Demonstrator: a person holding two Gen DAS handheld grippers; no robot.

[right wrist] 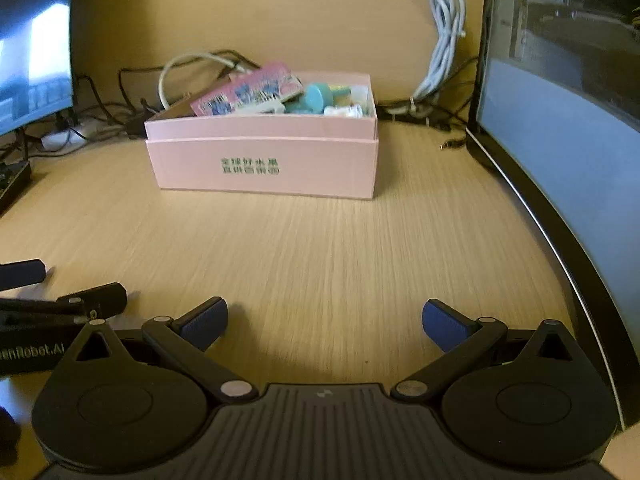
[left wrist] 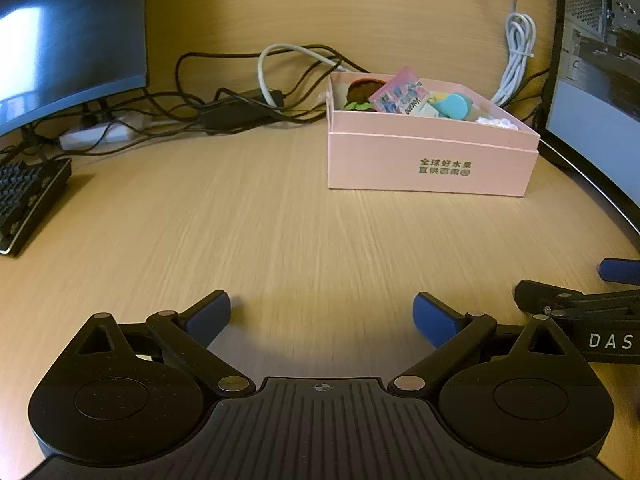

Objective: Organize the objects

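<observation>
A: From the left wrist view, our left claw (left wrist: 322,316) stands wide with nothing between its blue pads, low over the bare wood counter (left wrist: 248,236). The pink box (left wrist: 430,160) sits ahead and to the right, toward the far edge, well apart from us. It already holds a pink packet (left wrist: 396,94), a teal round piece (left wrist: 454,106) and a brown round thing (left wrist: 362,90).

B: And the right claw (left wrist: 618,280) shows at that view's right margin, just beside ours.

A: From the right wrist view, our right claw (right wrist: 325,322) is wide too and empty. The box lies ahead, slightly left of centre, well apart, with the curved monitor (right wrist: 560,128) along the counter's right edge.

B: We see nothing loose on the counter between us and the box.

A: So we judge the sorting looks close to finished, or between steps. Next we would need to find any remaining item, perhaps out of view, before closing on anything.
</observation>
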